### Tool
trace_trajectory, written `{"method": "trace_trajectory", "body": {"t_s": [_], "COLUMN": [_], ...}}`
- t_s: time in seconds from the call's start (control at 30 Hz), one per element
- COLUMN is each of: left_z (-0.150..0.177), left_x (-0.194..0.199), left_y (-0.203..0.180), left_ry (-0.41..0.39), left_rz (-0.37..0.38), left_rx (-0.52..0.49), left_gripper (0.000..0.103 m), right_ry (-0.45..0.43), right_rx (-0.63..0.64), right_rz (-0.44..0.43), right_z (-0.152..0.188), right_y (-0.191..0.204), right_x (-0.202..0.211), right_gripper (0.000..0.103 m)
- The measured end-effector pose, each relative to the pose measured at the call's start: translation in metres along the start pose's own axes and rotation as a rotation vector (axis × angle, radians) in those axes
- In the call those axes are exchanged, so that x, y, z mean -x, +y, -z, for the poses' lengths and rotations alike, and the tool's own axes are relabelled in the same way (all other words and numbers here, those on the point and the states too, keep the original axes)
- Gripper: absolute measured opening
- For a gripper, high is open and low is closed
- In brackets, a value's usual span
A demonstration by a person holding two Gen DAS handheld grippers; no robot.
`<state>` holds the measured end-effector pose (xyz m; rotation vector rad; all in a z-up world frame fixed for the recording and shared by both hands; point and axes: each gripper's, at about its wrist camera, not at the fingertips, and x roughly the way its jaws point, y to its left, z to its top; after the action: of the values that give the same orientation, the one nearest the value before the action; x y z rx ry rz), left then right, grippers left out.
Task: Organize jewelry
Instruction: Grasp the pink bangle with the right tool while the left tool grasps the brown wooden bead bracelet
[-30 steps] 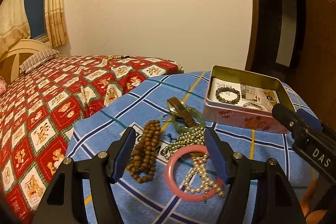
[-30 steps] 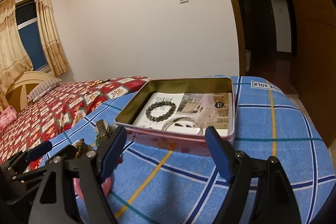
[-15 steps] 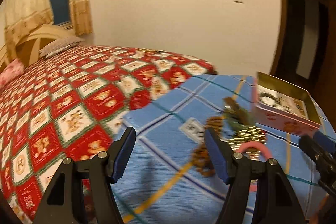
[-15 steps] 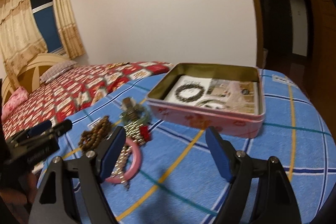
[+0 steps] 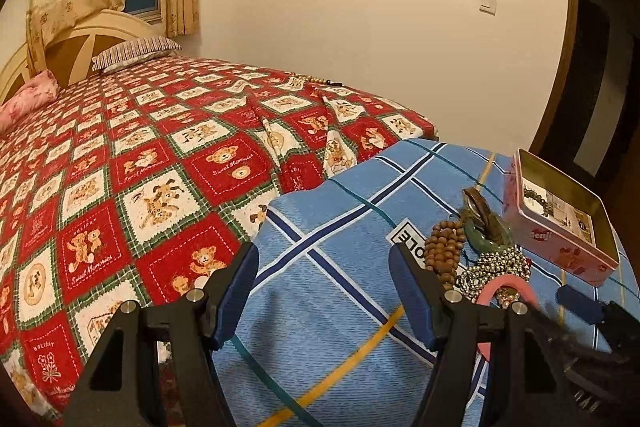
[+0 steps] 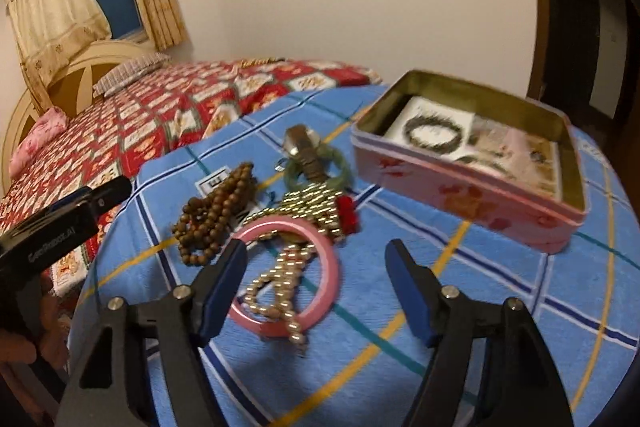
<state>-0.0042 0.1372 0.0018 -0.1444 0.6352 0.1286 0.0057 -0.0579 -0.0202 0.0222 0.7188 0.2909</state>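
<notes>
Jewelry lies heaped on the blue plaid cloth: a pink bangle ringing a pearl strand, a wooden bead string alongside, a green bangle beyond. The right gripper, jaws spread and just narrowing, empty, lines up on the pink bangle, presumably to lift it into the open pink tin. The left gripper, spread and empty, points aside, leaving room.

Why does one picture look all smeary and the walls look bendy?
Right wrist view: motion blur smears the pink bangle, pearls and tin. Left wrist view: mostly sharper, the bedspread crisp. Both views: fisheye lens curves the door frame; warm yellowish indoor light.
</notes>
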Motion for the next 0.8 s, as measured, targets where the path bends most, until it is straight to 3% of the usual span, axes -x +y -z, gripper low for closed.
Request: {"method": "trace_trajectory", "body": {"t_s": [0.07,0.13,0.33,0.4,0.57,0.63,0.8], "left_z": [0.000,0.000,0.000,0.000,-0.001,-0.002,-0.005], "left_x": [-0.002,-0.003,-0.005,-0.005,-0.006,-0.007,-0.017], "left_y": [0.002,0.004,0.002,0.000,-0.009,-0.015,-0.039], "left_ry": [0.009,0.015,0.024,0.026,0.024,0.024,0.055], "left_rz": [-0.001,-0.001,0.012,0.023,0.046,0.060,0.112], "left_rx": [0.010,0.016,0.009,0.002,-0.026,-0.047,-0.110], "left_gripper": [0.068,0.068,0.068,0.068,0.068,0.068,0.068], "right_ry": [0.028,0.052,0.186,0.172,0.158,0.117,-0.029], "right_rx": [0.028,0.071,0.135,0.113,0.090,0.043,-0.024], "right_rz": [-0.004,0.005,0.057,0.050,0.028,-0.024,-0.041], "right_z": [0.000,-0.001,-0.002,-0.001,0.006,0.010,0.014], "right_y": [0.011,0.023,0.036,0.030,0.017,0.006,-0.018], "right_x": [-0.008,-0.014,-0.043,-0.039,-0.026,-0.011,0.026], "right_gripper": [0.091,0.097,0.094,0.083,0.084,0.084,0.084]}}
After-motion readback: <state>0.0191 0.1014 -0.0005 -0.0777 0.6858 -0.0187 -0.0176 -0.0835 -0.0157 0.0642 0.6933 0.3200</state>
